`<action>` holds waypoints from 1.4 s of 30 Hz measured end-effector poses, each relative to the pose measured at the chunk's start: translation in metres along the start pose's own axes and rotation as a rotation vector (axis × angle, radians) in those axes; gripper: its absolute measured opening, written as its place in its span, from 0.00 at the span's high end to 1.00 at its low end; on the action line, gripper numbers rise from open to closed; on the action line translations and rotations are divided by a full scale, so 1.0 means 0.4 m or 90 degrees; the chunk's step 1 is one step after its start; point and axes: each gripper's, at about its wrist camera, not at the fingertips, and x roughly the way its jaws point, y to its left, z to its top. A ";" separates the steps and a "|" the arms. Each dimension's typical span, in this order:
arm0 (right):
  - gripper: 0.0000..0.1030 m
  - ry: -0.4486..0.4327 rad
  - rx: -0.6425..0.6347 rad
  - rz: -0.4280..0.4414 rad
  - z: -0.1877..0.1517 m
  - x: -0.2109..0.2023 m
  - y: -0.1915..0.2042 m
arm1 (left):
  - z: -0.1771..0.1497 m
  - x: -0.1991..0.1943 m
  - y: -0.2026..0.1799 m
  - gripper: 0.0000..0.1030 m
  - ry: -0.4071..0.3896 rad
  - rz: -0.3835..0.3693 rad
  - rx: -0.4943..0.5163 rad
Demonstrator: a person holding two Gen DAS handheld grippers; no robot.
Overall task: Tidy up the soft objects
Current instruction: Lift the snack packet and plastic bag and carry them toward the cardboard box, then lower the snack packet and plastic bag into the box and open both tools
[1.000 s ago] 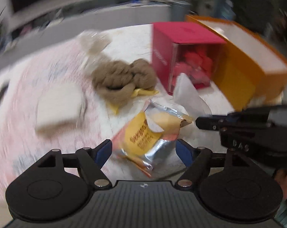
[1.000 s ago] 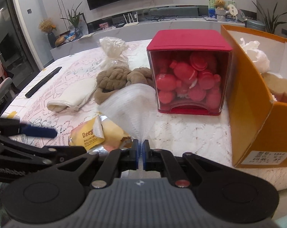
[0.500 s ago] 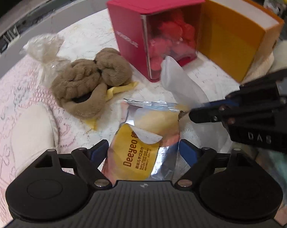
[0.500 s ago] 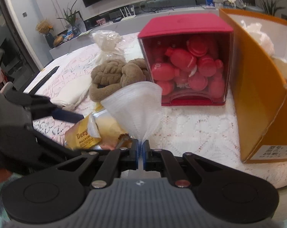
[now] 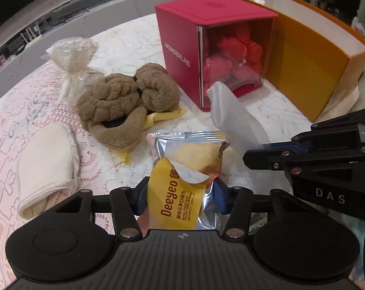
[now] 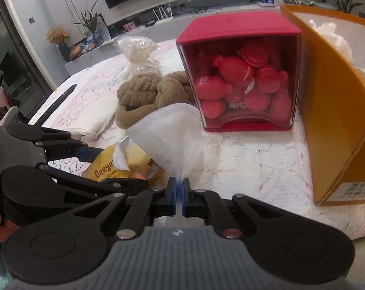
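Observation:
My left gripper (image 5: 180, 198) is shut on a yellow and silver wet wipes pack (image 5: 182, 183), its label flap peeled open. My right gripper (image 6: 179, 188) is shut on a white wet wipe (image 6: 169, 133) that fans upward from its jaws. The wipe (image 5: 233, 118) and the right gripper (image 5: 257, 154) also show in the left wrist view, just right of the pack. The pack (image 6: 119, 166) shows left of the wipe in the right wrist view. A brown plush towel knot (image 5: 124, 104) and a cream cloth (image 5: 47, 164) lie on the lace tablecloth.
A red box (image 6: 242, 72) with a clear front holds several red capsules. An open orange box (image 6: 337, 101) with white soft things inside stands at the right. A clear bag of cream stuff (image 5: 71, 65) sits behind the brown towel. A dark remote (image 6: 57, 104) lies far left.
The left gripper moved in and closed on the wipes pack. The right gripper kept hold of the wipe and drew it up and away from the pack.

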 end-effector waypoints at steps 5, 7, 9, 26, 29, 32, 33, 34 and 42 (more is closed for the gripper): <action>0.99 -0.023 0.005 0.006 0.001 -0.046 -0.002 | -0.004 -0.068 0.003 0.44 -0.038 0.000 -0.061; 0.99 -0.035 0.005 0.010 0.004 -0.072 0.000 | -0.005 -0.105 0.004 0.44 -0.059 -0.006 -0.086; 0.99 -0.052 0.005 0.011 0.008 -0.106 0.002 | -0.004 -0.142 -0.001 0.44 -0.080 -0.013 -0.107; 1.00 -0.248 -0.010 -0.057 0.112 -0.523 -0.127 | 0.249 -0.330 -0.182 0.44 -0.175 -0.153 -0.109; 1.00 -0.262 -0.009 -0.092 0.148 -0.572 -0.191 | 0.321 -0.312 -0.234 0.44 -0.173 -0.166 -0.083; 1.00 -0.248 -0.009 -0.126 0.179 -0.586 -0.251 | 0.386 -0.277 -0.285 0.44 -0.146 -0.187 -0.061; 1.00 -0.239 -0.003 -0.131 0.188 -0.585 -0.274 | 0.407 -0.262 -0.301 0.44 -0.134 -0.191 -0.053; 1.00 -0.229 0.005 -0.133 0.198 -0.580 -0.296 | 0.425 -0.246 -0.318 0.44 -0.122 -0.192 -0.044; 1.00 -0.098 0.032 -0.160 0.250 -0.468 -0.464 | 0.504 -0.120 -0.442 0.44 -0.030 -0.167 0.036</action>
